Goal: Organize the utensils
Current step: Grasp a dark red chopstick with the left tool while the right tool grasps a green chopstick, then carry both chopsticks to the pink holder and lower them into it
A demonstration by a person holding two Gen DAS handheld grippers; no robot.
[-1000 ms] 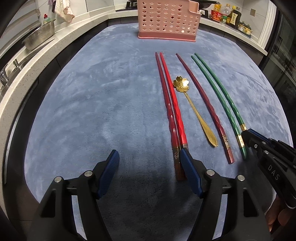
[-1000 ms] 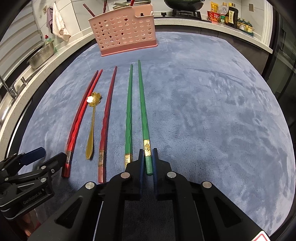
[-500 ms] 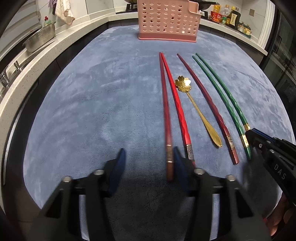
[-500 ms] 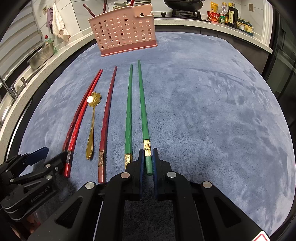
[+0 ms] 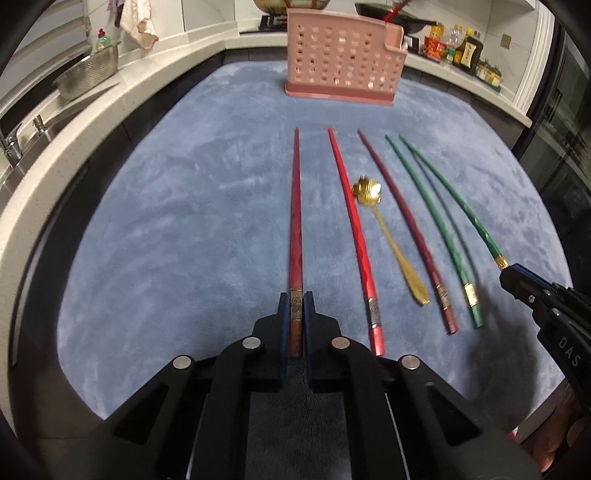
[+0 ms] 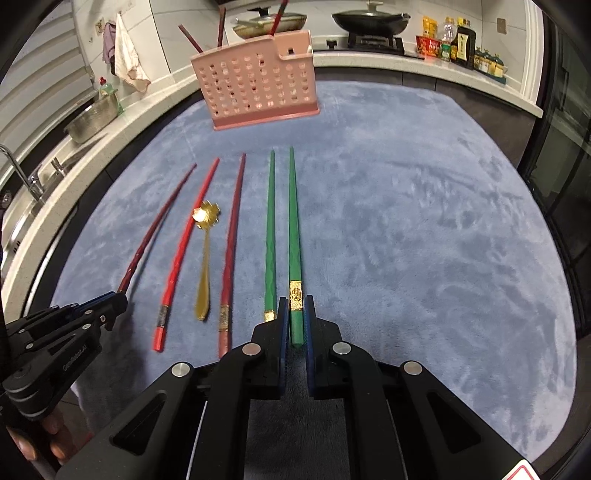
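Note:
My left gripper [image 5: 295,308] is shut on the end of a dark red chopstick [image 5: 296,221] and holds it pointing toward the pink perforated holder [image 5: 343,62]. My right gripper [image 6: 296,312] is shut on the end of a green chopstick [image 6: 294,229], also lifted. On the blue mat lie a bright red chopstick [image 5: 352,236], a gold flower-headed spoon [image 5: 388,236], a maroon chopstick [image 5: 406,229] and a second green chopstick [image 5: 432,229]. The holder [image 6: 258,81] has several chopsticks standing in it.
The blue mat [image 6: 424,240] covers the counter. A metal colander [image 5: 88,74] and a sink tap [image 5: 11,142] are on the left. A stove with pans [image 6: 369,22] and bottles [image 6: 458,44] stand behind the holder.
My left gripper has closed on the dark red chopstick and lifted it away from the bright red one. My right gripper has risen with the green chopstick.

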